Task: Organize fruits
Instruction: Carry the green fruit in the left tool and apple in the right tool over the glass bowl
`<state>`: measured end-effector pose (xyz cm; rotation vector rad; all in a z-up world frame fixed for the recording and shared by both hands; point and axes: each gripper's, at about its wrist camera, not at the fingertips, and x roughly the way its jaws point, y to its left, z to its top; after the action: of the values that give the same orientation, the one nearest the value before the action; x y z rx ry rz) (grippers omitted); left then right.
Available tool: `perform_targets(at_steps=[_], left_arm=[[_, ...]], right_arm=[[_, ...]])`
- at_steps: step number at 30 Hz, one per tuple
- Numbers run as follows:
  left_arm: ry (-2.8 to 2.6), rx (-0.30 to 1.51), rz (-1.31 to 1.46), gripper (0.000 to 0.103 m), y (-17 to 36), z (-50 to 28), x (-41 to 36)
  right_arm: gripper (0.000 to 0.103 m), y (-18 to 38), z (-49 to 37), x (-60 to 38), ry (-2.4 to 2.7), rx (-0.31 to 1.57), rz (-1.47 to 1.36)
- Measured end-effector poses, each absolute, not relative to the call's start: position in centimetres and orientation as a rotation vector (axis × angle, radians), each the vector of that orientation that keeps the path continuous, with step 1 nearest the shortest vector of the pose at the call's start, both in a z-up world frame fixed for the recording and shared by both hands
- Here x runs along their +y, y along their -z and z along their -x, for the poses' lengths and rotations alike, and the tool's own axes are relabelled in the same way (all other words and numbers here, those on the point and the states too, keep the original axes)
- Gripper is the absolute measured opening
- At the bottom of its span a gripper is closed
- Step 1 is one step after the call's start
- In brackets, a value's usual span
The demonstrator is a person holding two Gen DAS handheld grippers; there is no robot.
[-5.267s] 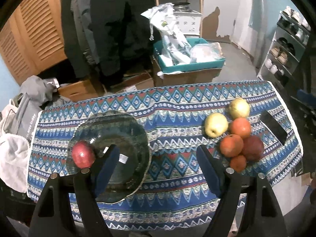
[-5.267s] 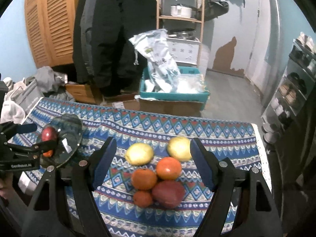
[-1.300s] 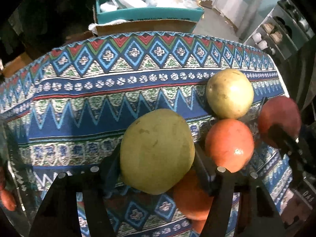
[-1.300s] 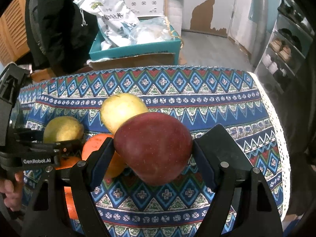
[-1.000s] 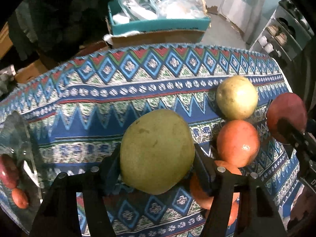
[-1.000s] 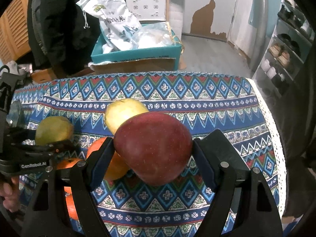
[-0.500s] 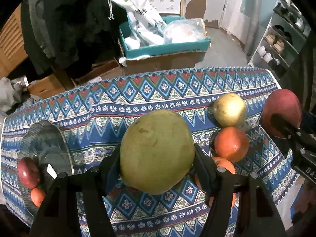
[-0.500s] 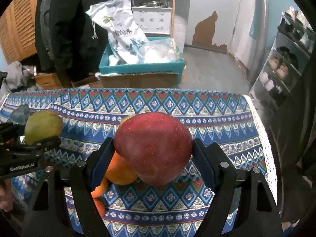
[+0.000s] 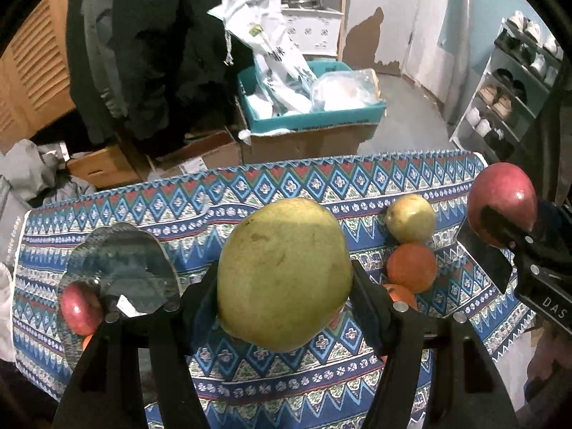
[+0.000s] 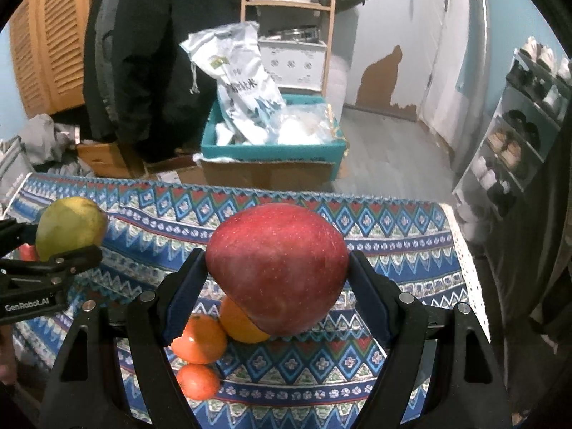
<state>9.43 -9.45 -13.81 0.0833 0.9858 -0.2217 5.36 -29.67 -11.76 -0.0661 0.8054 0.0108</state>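
My left gripper [image 9: 284,293] is pinching a yellow-green pear [image 9: 284,275] between its dark blue pads [image 9: 368,304], with the fruit held up above the patterned tablecloth [image 9: 286,186]. From the right wrist view I see that same pear at the far left, clamped in the black tool.

My right gripper [image 10: 277,286] is closed on a large red apple [image 10: 277,268], one pad [image 10: 184,293] pressed to each side of it, and it too is raised clear of the cloth. In the left wrist view that apple sits at the right edge, with the other tool's black finger across its near side.

Below the apple, on the cloth, lie three orange fruits [image 10: 198,338] touching each other in a cluster: one partly hidden behind the apple, one just left of it and a smaller one nearest me. The left view shows a second yellow pear [image 9: 411,218] on the cloth to the right, touching an orange fruit just on its near side.

On the left part of the table sits a dark glass plate [image 9: 121,268]. A small red apple [image 9: 80,307] rests at its left rim, with a bit of something orange just nearer.

Beyond the far edge of the table I see a teal crate [image 10: 271,152] holding white bags on a cardboard box, and dark coats [image 10: 150,53] hanging at the left.
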Motion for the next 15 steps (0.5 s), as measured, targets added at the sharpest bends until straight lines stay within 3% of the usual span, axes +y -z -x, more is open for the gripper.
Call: perform_targets(at_steps=[15], left_arm=[[0.190, 0.908, -0.046, 0.069, 9.9, -7.2, -5.2]], right_arm=[[0.079, 8.3, -4.5, -26.0, -0.072, 0.742, 0.086]])
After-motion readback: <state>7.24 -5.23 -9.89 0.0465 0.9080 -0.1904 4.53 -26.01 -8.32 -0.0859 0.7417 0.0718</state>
